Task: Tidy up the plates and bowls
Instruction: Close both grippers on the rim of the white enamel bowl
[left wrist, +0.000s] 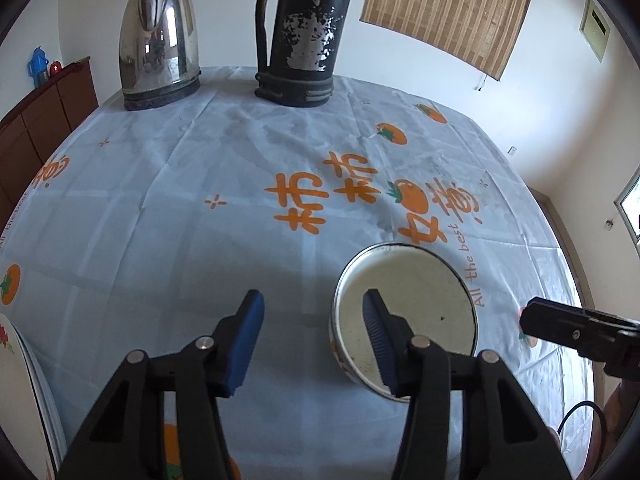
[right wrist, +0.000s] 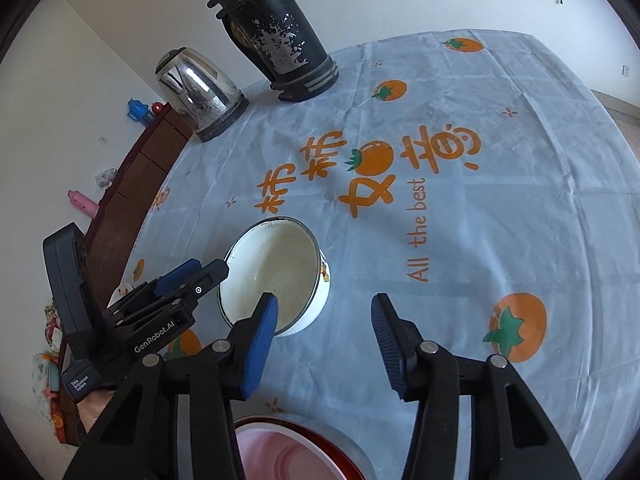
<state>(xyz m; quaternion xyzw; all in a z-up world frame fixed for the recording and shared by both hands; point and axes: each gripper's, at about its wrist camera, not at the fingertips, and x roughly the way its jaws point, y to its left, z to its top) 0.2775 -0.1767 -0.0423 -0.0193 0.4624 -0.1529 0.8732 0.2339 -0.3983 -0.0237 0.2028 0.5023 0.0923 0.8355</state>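
A: Jaws on both were spread wide, nothing pinched. Left gripper (left wrist: 314,314) hovered over the tablecloth (left wrist: 160,208), its right blue pad (left wrist: 374,316) over the inside of the white enamel bowl (left wrist: 416,280).

B: Bowl location?

A: Upright on the cloth, near the "All the best" print, roughly between the two grippers. From the right wrist view the bowl (right wrist: 280,264) sat just left of the right gripper (right wrist: 324,314), whose left pad (right wrist: 266,318) overlapped the rim.

B: Other dishes?

A: White plate (left wrist: 24,400) with a flower print at the left view's lower-left edge; red-rimmed dish (right wrist: 288,452) under the right gripper, partly hidden.

B: Background?

A: Steel kettle (left wrist: 160,40) and black thermos (left wrist: 304,36) at the far edge, well apart from the bowl.
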